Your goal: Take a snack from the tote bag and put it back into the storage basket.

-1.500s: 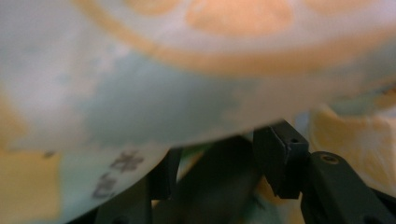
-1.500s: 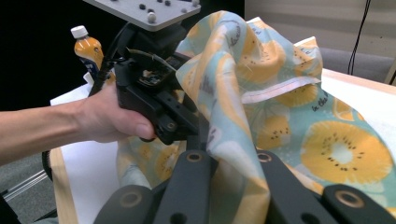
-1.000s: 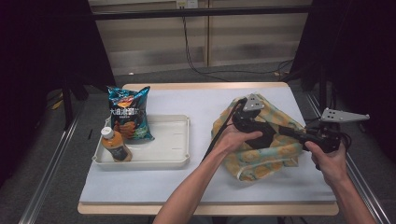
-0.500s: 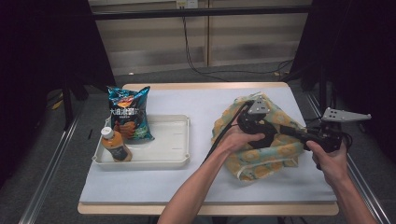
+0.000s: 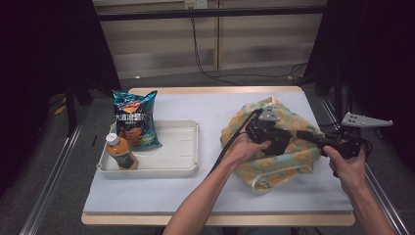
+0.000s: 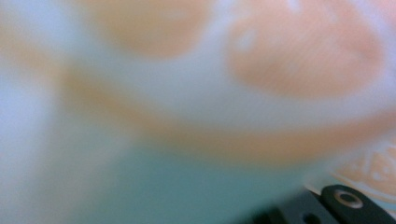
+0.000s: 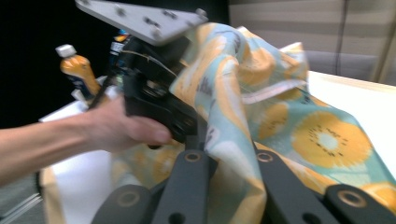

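Now I have both tongs on the cloth bag (image 5: pixel 286 149), a soft blue-green bag printed with orange fruit slices, lying crumpled on the right half of the table (image 5: pixel 210 196). My right tongs (image 7: pixel 224 175) are pinching a fold of the bag's edge, with cloth bunched between the two black jaws. My left tongs (image 5: pixel 266 132) sit just beyond that fold, buried in the bag's top. Their jaws have just been closing and are now pressed together; the left gripper view is a blur of cloth right against the lens, so I judge they hold fabric but cannot see how much.

Well off to the left of both tongs, a white tray (image 5: pixel 178 161) holds an orange drink bottle (image 5: pixel 121 152) and a blue snack packet (image 5: pixel 134 118).

My worry is the grip. If either pinch catches only a thin edge, the cloth could slip free when I pull the two sides apart. If one pinch has caught both layers together, the mouth will stay shut however I pull. Lifting the tongs unevenly could drag the whole bag toward the table's right edge, near my right hand (image 5: pixel 348 169).
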A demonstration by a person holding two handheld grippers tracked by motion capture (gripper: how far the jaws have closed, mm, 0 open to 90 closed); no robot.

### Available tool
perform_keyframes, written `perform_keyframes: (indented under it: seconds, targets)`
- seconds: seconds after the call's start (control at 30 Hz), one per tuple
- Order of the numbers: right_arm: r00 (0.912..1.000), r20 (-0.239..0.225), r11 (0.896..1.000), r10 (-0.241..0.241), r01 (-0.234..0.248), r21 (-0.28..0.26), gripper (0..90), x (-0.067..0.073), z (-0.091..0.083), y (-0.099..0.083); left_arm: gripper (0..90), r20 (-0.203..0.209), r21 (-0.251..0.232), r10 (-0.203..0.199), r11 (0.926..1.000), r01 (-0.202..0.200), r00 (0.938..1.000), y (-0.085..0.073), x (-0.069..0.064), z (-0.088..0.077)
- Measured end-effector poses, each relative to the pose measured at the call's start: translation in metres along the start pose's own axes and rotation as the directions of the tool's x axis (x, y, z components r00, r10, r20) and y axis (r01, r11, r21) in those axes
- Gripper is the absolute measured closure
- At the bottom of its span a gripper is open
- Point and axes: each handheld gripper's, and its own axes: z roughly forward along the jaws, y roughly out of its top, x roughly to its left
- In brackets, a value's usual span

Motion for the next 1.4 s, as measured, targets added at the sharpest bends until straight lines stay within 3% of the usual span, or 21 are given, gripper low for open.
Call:
perform_keyframes:
  seconds: [0.1,0.27,0.33,0.4,0.57,0.67,0.7,0.77,0.87,0.9,0.93,0.97,1.0,1.17,1.2,1.27,1.37,1.4]
  targets:
    - [0.9999,0.015,1.000,0.003,-0.004,0.008,83.1,-0.004,0.000,-0.003,89.7,-0.004,0.052,0.014,0.9985,-0.013,0.9999,-0.006,0.002,-0.004]
    - [0.9998,0.018,1.000,0.003,-0.004,0.028,82.3,-0.008,0.001,-0.007,65.6,-0.041,0.123,0.020,0.9923,-0.015,0.9990,-0.023,0.006,-0.001]
    - [0.9998,0.021,0.999,-0.001,0.001,0.038,81.1,-0.008,0.003,-0.008,58.5,-0.034,0.126,0.016,0.9919,-0.012,0.9993,-0.026,0.005,0.001]
    - [0.9997,0.022,0.999,-0.005,0.004,0.047,80.2,-0.007,0.004,-0.009,50.0,0.004,0.158,0.033,0.9869,-0.033,0.9994,-0.031,0.005,0.004]
    - [0.9996,0.027,0.997,0.008,-0.010,0.071,76.8,-0.010,0.008,-0.013,34.0,0.026,0.162,0.034,0.9860,-0.038,0.9991,-0.032,0.005,0.005]
    - [0.9990,0.045,0.997,0.003,-0.006,0.082,74.9,-0.012,0.008,-0.014,26.5,0.034,0.208,0.077,0.9747,-0.083,0.9964,-0.035,0.004,0.011]
    - [0.9988,0.049,0.997,0.004,-0.008,0.080,74.7,-0.012,0.007,-0.014,25.0,0.038,0.209,0.078,0.9743,-0.084,0.9962,-0.036,0.004,0.012]
    - [0.9986,0.051,0.996,0.009,-0.013,0.084,74.7,-0.013,0.007,-0.014,23.8,0.040,0.206,0.084,0.9744,-0.091,0.9956,-0.037,0.003,0.013]
    - [0.9988,0.046,0.996,0.015,-0.019,0.091,74.7,-0.014,0.009,-0.016,23.9,0.044,0.226,0.125,0.9653,-0.131,0.9912,-0.036,-0.001,0.013]
    - [0.9985,0.054,0.995,0.009,-0.014,0.094,74.7,-0.014,0.009,-0.017,24.0,0.044,0.226,0.125,0.9653,-0.131,0.9912,-0.036,-0.001,0.013]
    - [0.9987,0.048,0.995,0.015,-0.020,0.095,74.7,-0.015,0.010,-0.017,25.1,0.047,0.231,0.140,0.9617,-0.147,0.9891,-0.036,-0.002,0.013]
    - [0.9985,0.051,0.995,0.020,-0.025,0.095,74.6,-0.015,0.010,-0.017,26.4,0.044,0.252,0.176,0.9505,-0.181,0.9835,-0.036,-0.004,0.013]
    - [0.9986,0.051,0.995,0.018,-0.022,0.093,74.4,-0.015,0.010,-0.017,27.2,0.049,0.261,0.190,0.9452,-0.196,0.9805,-0.036,-0.005,0.013]
    - [0.9972,0.073,0.995,0.013,-0.020,0.098,71.1,-0.016,0.007,-0.017,31.2,0.068,0.282,0.197,0.9364,-0.208,0.9780,-0.034,-0.009,0.009]
    - [0.9972,0.073,0.995,0.013,-0.020,0.098,71.1,-0.016,0.007,-0.017,31.2,0.066,0.297,0.215,0.9280,-0.225,0.9744,-0.034,-0.010,0.008]
    - [0.9968,0.078,0.995,0.016,-0.023,0.092,69.2,-0.018,0.005,-0.016,34.6,0.065,0.312,0.211,0.9241,-0.221,0.9754,-0.034,-0.012,0.004]
    - [0.9946,0.100,0.996,0.028,-0.037,0.081,66.3,-0.020,0.002,-0.017,37.6,0.077,0.320,0.210,0.9207,-0.223,0.9747,-0.035,-0.015,-0.003]
    - [0.9942,0.104,0.996,0.028,-0.037,0.082,65.3,-0.021,0.002,-0.017,37.9,0.076,0.317,0.205,0.9230,-0.219,0.9758,-0.036,-0.017,-0.004]
